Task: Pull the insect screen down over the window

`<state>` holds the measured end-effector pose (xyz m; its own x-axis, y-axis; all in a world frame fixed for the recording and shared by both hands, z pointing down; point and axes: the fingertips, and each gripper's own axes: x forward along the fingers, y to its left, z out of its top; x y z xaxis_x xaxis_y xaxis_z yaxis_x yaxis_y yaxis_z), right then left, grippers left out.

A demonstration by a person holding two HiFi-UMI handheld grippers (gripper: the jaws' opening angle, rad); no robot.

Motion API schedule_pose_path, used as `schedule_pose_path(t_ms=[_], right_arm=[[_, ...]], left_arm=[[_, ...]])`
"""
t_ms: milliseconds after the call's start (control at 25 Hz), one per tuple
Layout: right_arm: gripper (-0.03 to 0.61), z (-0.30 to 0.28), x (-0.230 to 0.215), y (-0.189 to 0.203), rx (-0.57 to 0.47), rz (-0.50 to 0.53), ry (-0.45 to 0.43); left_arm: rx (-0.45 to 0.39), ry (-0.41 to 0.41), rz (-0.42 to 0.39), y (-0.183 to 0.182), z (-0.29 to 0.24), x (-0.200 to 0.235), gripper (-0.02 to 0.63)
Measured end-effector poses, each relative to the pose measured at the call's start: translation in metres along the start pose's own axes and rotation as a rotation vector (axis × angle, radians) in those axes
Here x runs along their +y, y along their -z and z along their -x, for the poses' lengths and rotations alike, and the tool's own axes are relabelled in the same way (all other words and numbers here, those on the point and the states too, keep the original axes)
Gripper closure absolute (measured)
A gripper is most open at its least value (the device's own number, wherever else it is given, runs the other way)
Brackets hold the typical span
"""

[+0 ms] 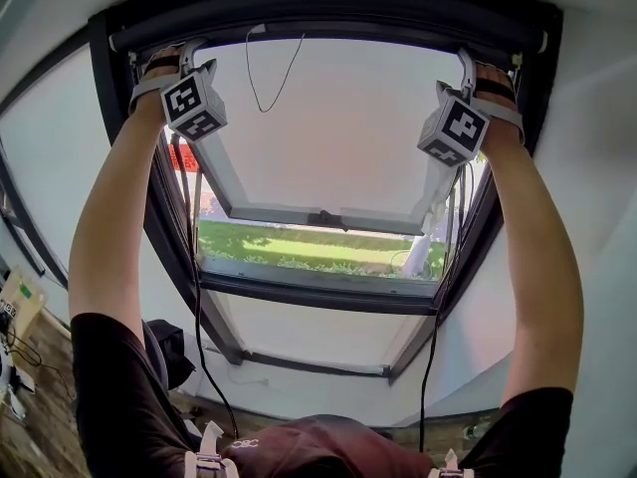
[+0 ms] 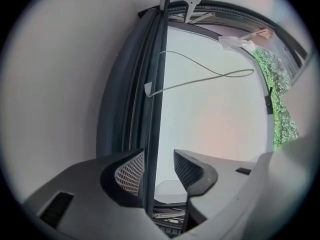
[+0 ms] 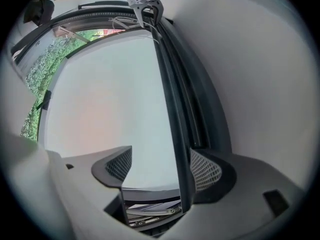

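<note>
So the insect screen wasn't down at all. Its dark bar (image 1: 328,18) sat right up at the top edge of the window (image 1: 318,292), with no mesh showing below it. The glass was uncovered, and the sash (image 1: 318,215) was tilted open with a strip of lawn (image 1: 299,252) visible through the gap. My guess is the pull hadn't begun, so the whole job was left to do.

The person stood underneath with both arms stretched up to that bar. The left gripper (image 2: 159,166) had its jaws apart. The bar ran between them, close against one pad but not pinched. The right gripper (image 3: 162,166) was spread wider, with the bar beside its outer pad — not squeezed either. A thin cord (image 1: 264,78) hung in a loop from the top.

As for containers, the only thing close was the dark housing along the top — presumably the mesh was rolled up inside, but I couldn't see it.
</note>
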<state>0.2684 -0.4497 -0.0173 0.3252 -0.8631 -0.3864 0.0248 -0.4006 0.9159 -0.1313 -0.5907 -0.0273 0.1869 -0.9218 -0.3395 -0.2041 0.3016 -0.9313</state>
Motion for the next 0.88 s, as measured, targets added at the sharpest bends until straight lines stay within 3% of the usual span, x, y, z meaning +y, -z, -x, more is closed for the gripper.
schedule_pose_path(t_ms=[160,320,440,640,880], right_arm=[[0.202,-0.013,-0.005,0.005,0.009,-0.004,0.008],[0.189,-0.017,0.002,0.010,0.004,0.038,0.009],[0.170,-0.016,0.006,0.011,-0.001,0.078,-0.003],[0.170,-0.012,0.002,0.001,-0.022,0.024,-0.007],[0.175,-0.006,0.017,0.005,0.012,-0.015,-0.074]], left_arm=[[-0.003,-0.004,-0.012,0.000,-0.008,-0.003,0.414],[-0.026,-0.008,0.010,-0.001,-0.013,-0.011,0.346],[-0.041,-0.037,0.005,-0.001,-0.013,-0.012,0.342],[-0.022,-0.040,-0.049,0.003,-0.013,-0.013,0.344],[-0.011,0.044,-0.073,0.004,-0.006,-0.031,0.344]])
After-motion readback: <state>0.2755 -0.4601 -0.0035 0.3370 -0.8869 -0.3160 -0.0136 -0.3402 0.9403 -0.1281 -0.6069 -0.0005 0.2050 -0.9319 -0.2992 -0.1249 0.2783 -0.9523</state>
